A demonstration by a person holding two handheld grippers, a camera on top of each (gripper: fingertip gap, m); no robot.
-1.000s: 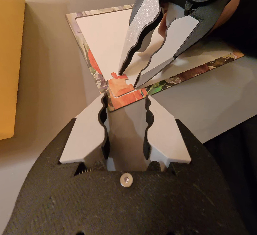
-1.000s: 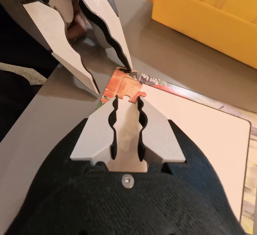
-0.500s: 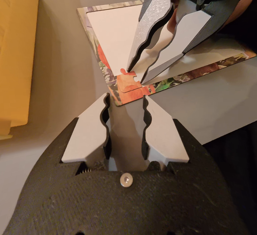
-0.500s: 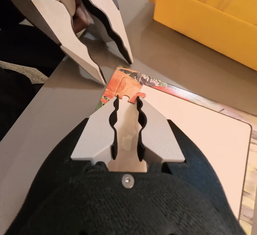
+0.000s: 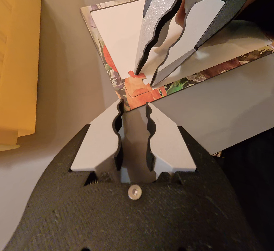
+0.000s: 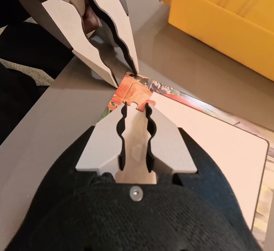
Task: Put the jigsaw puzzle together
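Observation:
The puzzle frame (image 5: 207, 71) lies at the grey table's corner, with a painted border and a bare white inside. One orange puzzle piece (image 5: 135, 84) sits in its near corner. My right gripper (image 5: 144, 79) comes down from above, open, one fingertip on the piece's tab and the other at its notched edge. My left gripper (image 5: 134, 103) is open and empty, its tips at the frame's outer corner. In the right wrist view, the right gripper (image 6: 136, 104) touches the piece (image 6: 137, 94). The left gripper (image 6: 126, 79) stands just past the frame (image 6: 192, 103).
A yellow bin (image 5: 17, 65) stands on the table to the left of the frame. It is at the upper right in the right wrist view (image 6: 222, 28). The table edge (image 5: 222, 144) drops off close to the frame. A hand shows behind each gripper. Left and right tips are no more than a few centimetres apart.
My left gripper drew back from the frame's corner half a second ago and has come up to it again. The right gripper's tips have stayed on the orange piece.

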